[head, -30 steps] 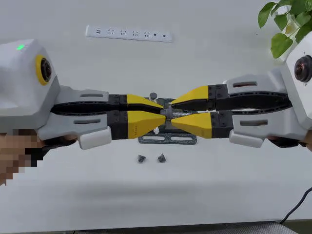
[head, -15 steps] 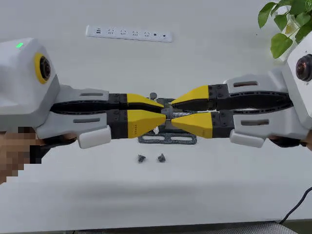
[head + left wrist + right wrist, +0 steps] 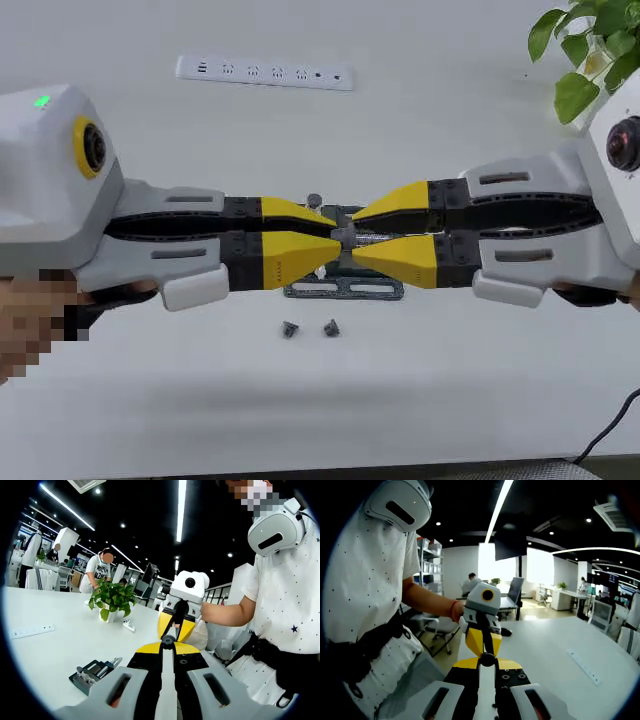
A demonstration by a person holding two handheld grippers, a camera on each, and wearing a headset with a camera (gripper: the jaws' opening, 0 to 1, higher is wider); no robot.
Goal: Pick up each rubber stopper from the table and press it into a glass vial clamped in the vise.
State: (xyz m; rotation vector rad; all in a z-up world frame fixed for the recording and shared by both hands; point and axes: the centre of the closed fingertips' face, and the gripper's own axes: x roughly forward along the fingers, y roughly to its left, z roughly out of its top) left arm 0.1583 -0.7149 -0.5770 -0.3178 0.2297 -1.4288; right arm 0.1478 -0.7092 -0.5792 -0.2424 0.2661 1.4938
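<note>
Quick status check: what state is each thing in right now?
left gripper: shut on grey stopper
right gripper: shut on the same grey stopper
loose stoppers: two, lying on table
vise: on table, below gripper tips
power strip: sockets empty

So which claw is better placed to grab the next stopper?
Probably left. The left claw and right claw meet tip to tip on one stopper over the vise; the loose stoppers lie just left of that point.
</note>
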